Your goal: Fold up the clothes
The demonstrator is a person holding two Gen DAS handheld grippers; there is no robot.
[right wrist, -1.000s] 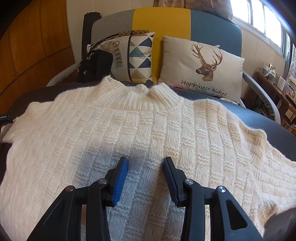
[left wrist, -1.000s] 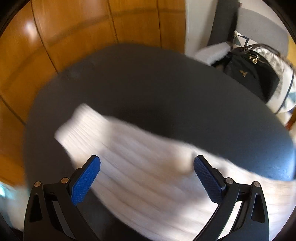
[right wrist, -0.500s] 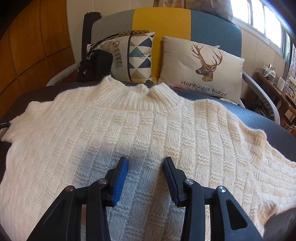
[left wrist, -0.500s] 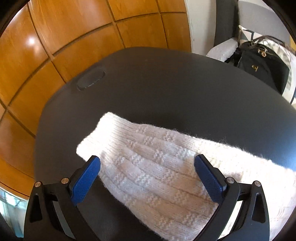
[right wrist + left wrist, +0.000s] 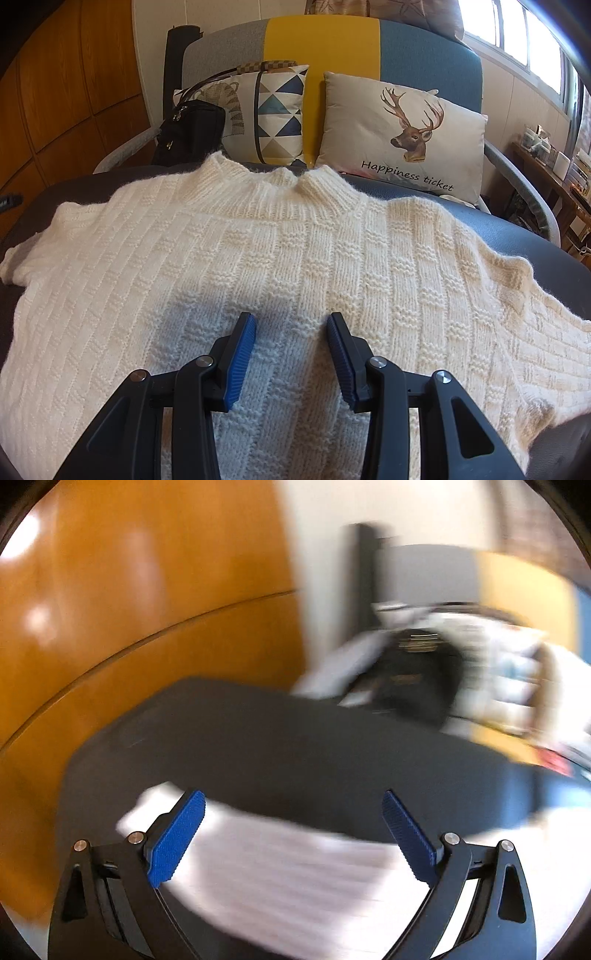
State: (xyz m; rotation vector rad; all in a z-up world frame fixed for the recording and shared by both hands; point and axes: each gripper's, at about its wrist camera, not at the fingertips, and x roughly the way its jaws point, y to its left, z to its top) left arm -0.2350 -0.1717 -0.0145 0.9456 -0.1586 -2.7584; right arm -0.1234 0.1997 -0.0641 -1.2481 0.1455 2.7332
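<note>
A cream knitted sweater lies flat on a dark round table, collar toward the sofa, sleeves spread to both sides. My right gripper hovers over the middle of its body, open, with nothing between its blue pads. In the blurred left wrist view, my left gripper is wide open above the sweater's sleeve, whose cuff end lies by the left fingertip. Nothing is held by either gripper.
Behind the table stands a sofa with a triangle-pattern cushion, a deer cushion and a black handbag. Wooden wall panels close in the left side. A cluttered shelf is at the far right.
The left gripper has swung fast, tilting up and right, so the sleeve sits lower in its view and the sofa comes in. The right gripper and the sweater body have not moved.
</note>
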